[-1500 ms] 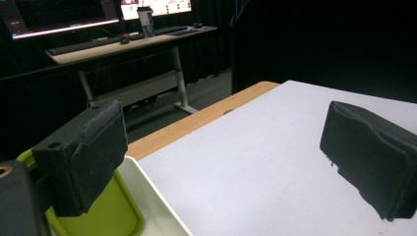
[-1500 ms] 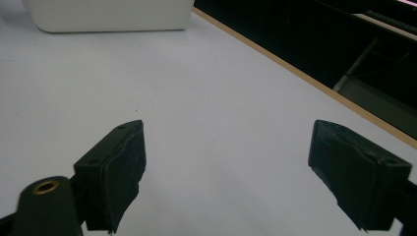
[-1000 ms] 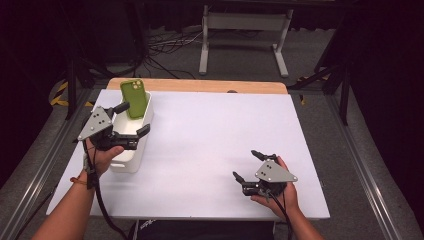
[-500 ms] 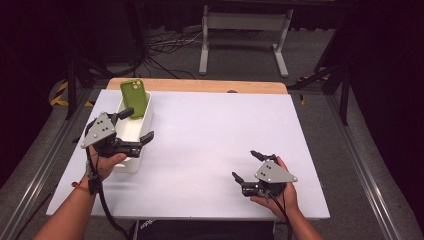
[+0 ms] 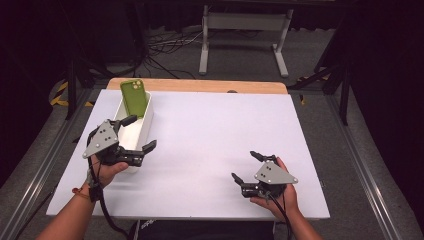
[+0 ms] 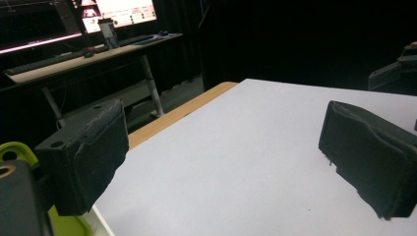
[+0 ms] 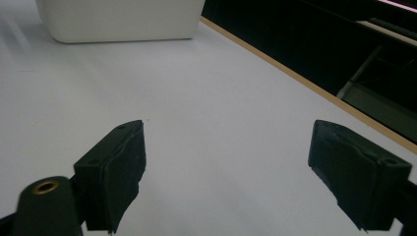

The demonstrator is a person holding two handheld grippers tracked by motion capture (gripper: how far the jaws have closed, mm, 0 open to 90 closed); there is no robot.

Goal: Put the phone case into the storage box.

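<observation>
- The left gripper [image 5: 134, 135] has drawn back toward the person's side of the table, away from the green phone [image 5: 134, 97] it sat close to a second ago
- It now hangs over the near end of the white bin [image 5: 148, 122], jaws spread wide, nothing between them
- With the gripper pulled back, more of the bin's far end shows, the phone leaning upright in it
- The left hand [image 5: 107, 167] and forearm have slid nearer the table's near edge along with the gripper
</observation>
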